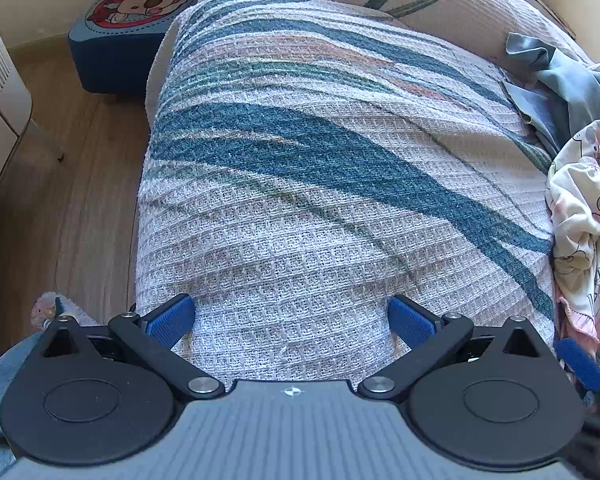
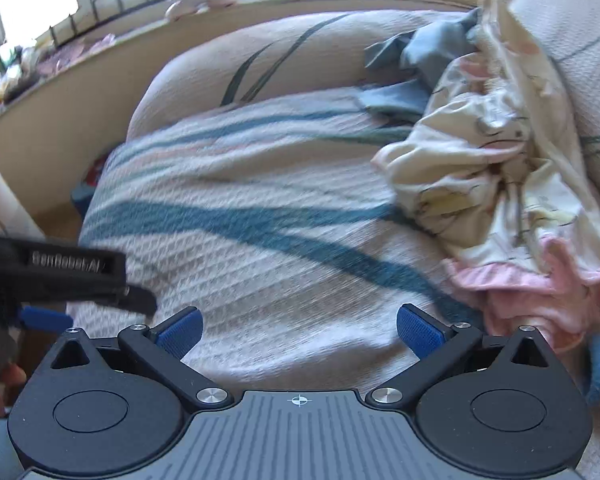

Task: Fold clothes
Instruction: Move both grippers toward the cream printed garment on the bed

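Crumpled cream printed garment (image 2: 496,172) heaped right of both grippers, nearer right gripper (image 2: 299,330); left gripper (image 1: 291,318) farther; both spread wide, empty.

Waffle-weave cloth sofa cover (image 1: 300,208), coarse and matt; printed garment (image 2: 496,184) of soft, apparently thin cotton; grey-blue cloth (image 2: 416,76); matt black plastic gripper with ribbed blue fingers (image 1: 172,320); smooth wood-grain floor (image 1: 72,184).
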Motion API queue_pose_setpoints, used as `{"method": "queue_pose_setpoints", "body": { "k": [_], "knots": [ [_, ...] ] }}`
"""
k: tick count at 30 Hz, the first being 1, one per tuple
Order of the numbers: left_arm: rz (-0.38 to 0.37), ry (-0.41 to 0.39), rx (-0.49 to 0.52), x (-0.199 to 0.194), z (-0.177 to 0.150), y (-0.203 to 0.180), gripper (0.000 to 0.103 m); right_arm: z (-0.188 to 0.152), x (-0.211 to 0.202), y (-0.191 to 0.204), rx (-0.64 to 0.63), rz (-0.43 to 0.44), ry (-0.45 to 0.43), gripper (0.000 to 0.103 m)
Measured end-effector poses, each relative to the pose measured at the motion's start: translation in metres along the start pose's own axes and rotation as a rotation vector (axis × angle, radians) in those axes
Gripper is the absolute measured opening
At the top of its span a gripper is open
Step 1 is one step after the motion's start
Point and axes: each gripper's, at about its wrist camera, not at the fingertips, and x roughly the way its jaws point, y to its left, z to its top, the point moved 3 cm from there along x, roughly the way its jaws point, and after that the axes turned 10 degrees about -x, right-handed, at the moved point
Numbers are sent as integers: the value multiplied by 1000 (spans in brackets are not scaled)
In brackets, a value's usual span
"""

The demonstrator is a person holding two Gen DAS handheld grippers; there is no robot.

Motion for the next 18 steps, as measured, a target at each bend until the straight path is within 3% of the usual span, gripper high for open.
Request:
{"method": "queue_pose_setpoints", "body": {
  "k": [10, 13, 18],
  "knots": [
    [-13, -169, 78, -53, -8, -12, 103, 3, -44, -52, 198, -48, -99, 103],
    [-12, -228, 100, -75, -14, -16, 103, 2, -56, -63, 211, -82, -133, 103],
    [-25, -312, 146, -107, -24, -33, 103, -2, -71, -74, 225, -65, -175, 103]
  ]
}}
